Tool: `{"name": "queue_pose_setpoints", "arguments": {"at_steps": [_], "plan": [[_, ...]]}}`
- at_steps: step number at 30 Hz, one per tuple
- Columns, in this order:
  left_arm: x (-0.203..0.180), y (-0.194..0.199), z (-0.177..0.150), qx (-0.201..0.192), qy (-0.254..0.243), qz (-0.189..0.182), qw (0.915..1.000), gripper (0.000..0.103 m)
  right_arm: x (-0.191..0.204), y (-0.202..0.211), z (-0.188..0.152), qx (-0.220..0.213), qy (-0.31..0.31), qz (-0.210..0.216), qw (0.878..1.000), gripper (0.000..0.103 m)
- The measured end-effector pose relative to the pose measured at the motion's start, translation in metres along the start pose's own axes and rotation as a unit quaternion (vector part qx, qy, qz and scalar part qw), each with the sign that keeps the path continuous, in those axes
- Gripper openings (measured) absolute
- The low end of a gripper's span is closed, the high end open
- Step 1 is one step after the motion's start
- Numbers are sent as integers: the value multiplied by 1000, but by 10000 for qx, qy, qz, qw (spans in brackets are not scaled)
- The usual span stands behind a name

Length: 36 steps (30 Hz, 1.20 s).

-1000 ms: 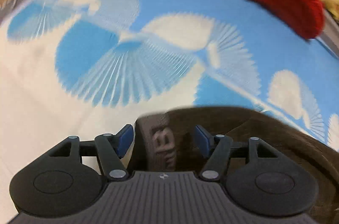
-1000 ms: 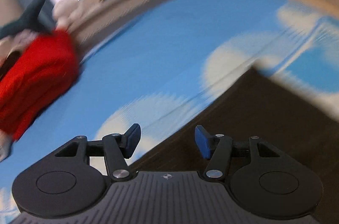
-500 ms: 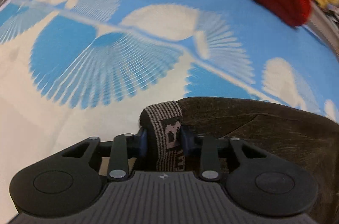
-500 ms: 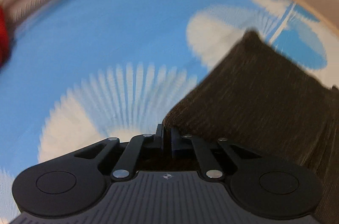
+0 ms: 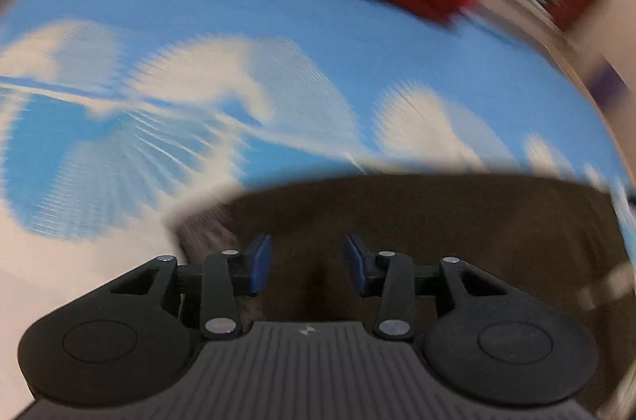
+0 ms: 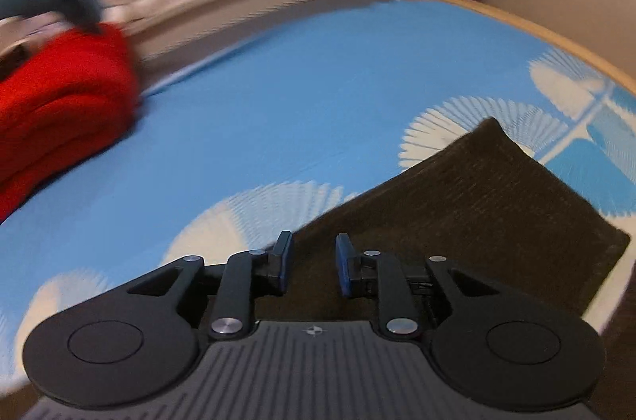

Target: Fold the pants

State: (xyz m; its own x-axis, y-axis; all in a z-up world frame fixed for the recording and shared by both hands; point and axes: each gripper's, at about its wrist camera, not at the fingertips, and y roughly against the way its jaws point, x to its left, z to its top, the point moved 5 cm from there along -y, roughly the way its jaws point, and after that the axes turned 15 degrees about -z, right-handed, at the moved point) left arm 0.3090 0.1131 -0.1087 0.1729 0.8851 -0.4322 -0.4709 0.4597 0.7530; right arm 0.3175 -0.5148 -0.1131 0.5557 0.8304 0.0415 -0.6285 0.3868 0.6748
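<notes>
Brown, soft knit folded pants [image 6: 469,217] look limp and light; best pinched at a corner. Left gripper [image 5: 308,267] and right gripper [image 6: 310,267] gape open, empty.

Left gripper [image 5: 307,263]: black body showing ribbed grey housing, round side discs, silver screws.
Fingers [image 5: 260,263]: wearing blue pads.
Right gripper [image 6: 310,263]: showing identical build, small cross emblem.

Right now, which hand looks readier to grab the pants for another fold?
Probably the left. Both tongs, left and right, are open above the brown pants, but the left sits over the middle of the cloth, while the right hangs near its edge.
</notes>
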Motion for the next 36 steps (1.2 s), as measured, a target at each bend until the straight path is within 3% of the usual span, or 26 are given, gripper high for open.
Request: {"name": "queue_pose_setpoints", "arguments": {"at_steps": [1, 2, 3, 4, 6, 8, 10, 12, 16, 18, 20, 21, 22, 23, 24, 27, 30, 33, 35, 36], "plan": [[-1, -12, -13, 375, -110, -27, 9992, 35, -3, 23, -6, -83, 178, 173, 9997, 25], [4, -26, -28, 783, -198, 285, 9963, 28, -6, 43, -10, -145, 315, 328, 9989, 25], [13, -35, -40, 1098, -235, 733, 9910, 6, -7, 65, -13, -204, 435, 474, 9977, 25], [13, -33, -44, 1026, -305, 918, 9900, 6, -14, 89, -18, -276, 539, 622, 9962, 25], [4, -17, -40, 892, -35, 951, 9915, 7, -25, 127, -25, -385, 643, 813, 9939, 30], [-14, 12, -33, 426, 54, 840, 9955, 12, -35, 157, -37, -411, 926, 1025, 9896, 44], [-33, 38, -34, 229, 249, 590, 9977, 23, -45, 178, -51, -459, 1235, 1107, 9851, 45], [-46, 59, -45, 256, 317, 517, 9978, 26, -52, 195, -71, -430, 1493, 1160, 9810, 45], [-69, 101, -95, 232, -72, 532, 9983, 32, -56, 218, -124, -114, 2045, 1238, 9709, 45], [-65, 104, -128, 255, -104, 603, 9978, 34, -50, 228, -141, -221, 2441, 1240, 9615, 45], [-46, 88, -168, 455, 49, 658, 9968, 34, -45, 235, -164, -376, 2947, 1391, 9447, 45], [-30, 75, -192, 758, 265, 784, 9937, 33, -44, 232, -176, -373, 3236, 1370, 9355, 45], [-16, 63, -210, 1366, 651, 1019, 9832, 25, -43, 226, -192, -282, 3649, 1261, 9220, 45], [-15, 67, -211, 1216, 611, 1035, 9853, 22, -43, 220, -204, -192, 3918, 1127, 9129, 45], [-20, 72, -207, 1003, 451, 976, 9891, 26, -50, 211, -216, -65, 4056, 931, 9093, 45], [-36, 84, -208, 723, 152, 884, 9933, 31, -73, 187, -236, 572, 3929, 556, 9161, 44], [-53, 87, -211, 547, -220, 837, 9947, 39, -88, 177, -234, 722, 3615, 205, 9294, 44], [-61, 76, -217, 708, -381, 718, 9942, 40, -99, 172, -230, 1029, 3329, -33, 9373, 45], [-60, 64, -223, 976, -494, 896, 9899, 45, -111, 167, -241, 1488, 3263, -256, 9331, 45], [-59, 58, -229, 1204, -492, 1035, 9861, 47, -114, 166, -239, 1508, 3201, -354, 9346, 45]]}}
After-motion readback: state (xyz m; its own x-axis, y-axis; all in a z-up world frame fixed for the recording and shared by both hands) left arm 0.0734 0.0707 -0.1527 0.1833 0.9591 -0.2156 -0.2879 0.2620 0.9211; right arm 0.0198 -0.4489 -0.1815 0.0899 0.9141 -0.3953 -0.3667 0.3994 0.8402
